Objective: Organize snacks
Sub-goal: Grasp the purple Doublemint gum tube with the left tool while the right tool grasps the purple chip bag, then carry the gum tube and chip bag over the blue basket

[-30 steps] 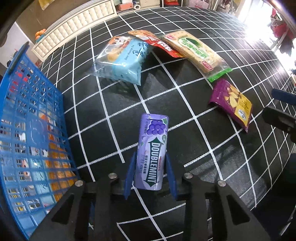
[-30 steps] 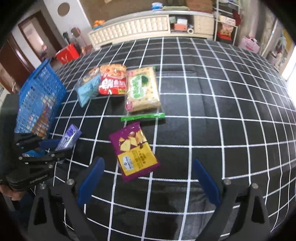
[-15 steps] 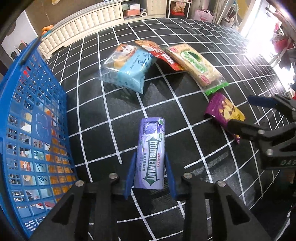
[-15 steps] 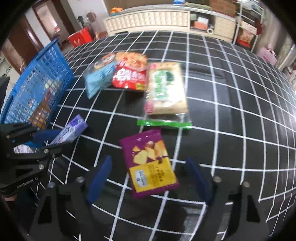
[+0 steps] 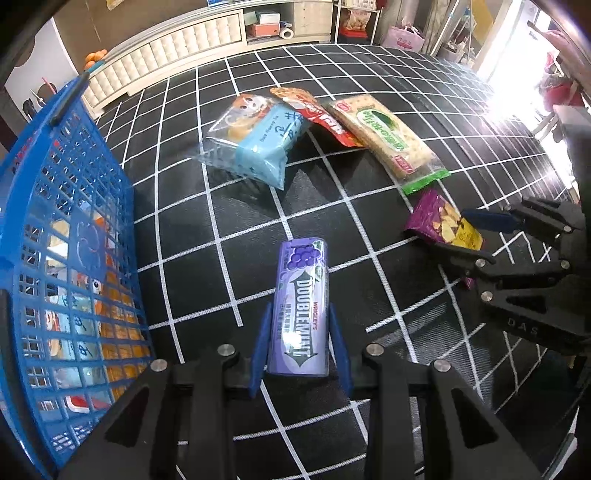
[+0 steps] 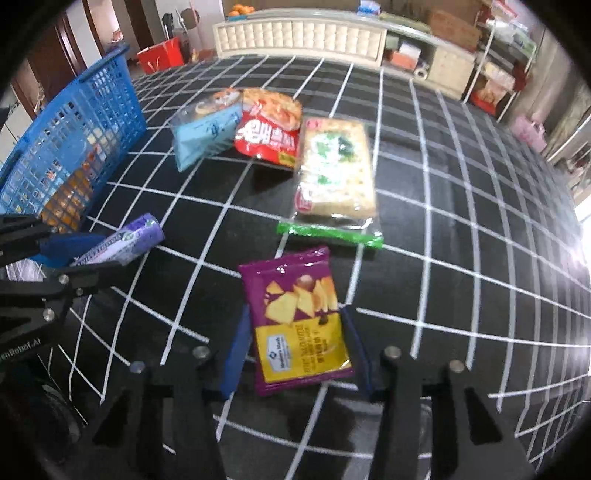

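Note:
My left gripper [image 5: 300, 328] is shut on a purple Doublemint gum box [image 5: 301, 306], held above the black grid cloth; it also shows in the right wrist view [image 6: 122, 245]. My right gripper [image 6: 293, 332] has closed in on both sides of a purple and yellow chip bag [image 6: 297, 317] lying on the cloth, its blue pads [image 6: 236, 343] touching the bag's edges. The bag also shows in the left wrist view [image 5: 443, 225]. A blue plastic basket [image 5: 55, 236] with several snacks inside stands at the left.
On the cloth farther back lie a light blue snack pack [image 5: 255, 140], a red snack bag [image 6: 269, 129] and a green cracker pack [image 6: 334, 170]. A white cabinet [image 6: 299, 35] and shelves stand behind the cloth.
My right gripper moved forward over the purple chip bag and its jaws narrowed from wide open onto the bag. My left gripper kept hold of the gum box and rose slightly.

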Action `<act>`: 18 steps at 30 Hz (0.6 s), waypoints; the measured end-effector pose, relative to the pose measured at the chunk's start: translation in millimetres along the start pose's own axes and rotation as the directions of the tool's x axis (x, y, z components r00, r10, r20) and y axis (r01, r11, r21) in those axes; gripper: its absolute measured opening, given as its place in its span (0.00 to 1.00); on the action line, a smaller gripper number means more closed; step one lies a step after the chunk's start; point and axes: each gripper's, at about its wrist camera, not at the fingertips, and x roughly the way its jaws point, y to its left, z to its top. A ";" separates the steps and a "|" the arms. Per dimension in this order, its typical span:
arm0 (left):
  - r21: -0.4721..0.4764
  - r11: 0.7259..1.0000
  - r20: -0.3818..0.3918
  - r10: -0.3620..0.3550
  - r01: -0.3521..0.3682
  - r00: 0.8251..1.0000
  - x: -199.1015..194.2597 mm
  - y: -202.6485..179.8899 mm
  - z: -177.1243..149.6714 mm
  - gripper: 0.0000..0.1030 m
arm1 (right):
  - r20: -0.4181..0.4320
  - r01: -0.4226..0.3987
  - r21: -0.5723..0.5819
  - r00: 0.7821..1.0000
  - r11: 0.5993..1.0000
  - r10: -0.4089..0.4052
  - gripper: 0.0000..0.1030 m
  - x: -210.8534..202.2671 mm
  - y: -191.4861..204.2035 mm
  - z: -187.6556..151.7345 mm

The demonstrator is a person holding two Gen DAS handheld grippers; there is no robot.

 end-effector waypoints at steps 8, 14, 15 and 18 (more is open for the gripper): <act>-0.006 1.000 0.059 -0.018 0.018 0.998 -39.9 -4.0 -9.9 0.27 | 0.086 0.001 0.031 0.996 1.000 -0.004 0.52 -59.7 5.7 -8.8; 0.000 1.000 0.140 -0.026 0.027 0.990 -79.4 -10.4 -16.5 0.27 | 0.130 0.000 0.050 0.992 0.999 -0.007 0.52 -97.0 10.9 -11.5; 0.001 1.000 0.150 -0.028 0.029 0.988 -84.8 -10.7 -17.7 0.27 | 0.140 0.002 0.045 0.990 0.999 -0.008 0.52 -104.0 14.4 -12.7; 0.006 0.999 0.192 -0.034 0.033 0.981 -107.1 -10.8 -21.7 0.27 | 0.171 0.010 0.036 0.985 0.999 -0.016 0.52 -121.5 25.1 -13.4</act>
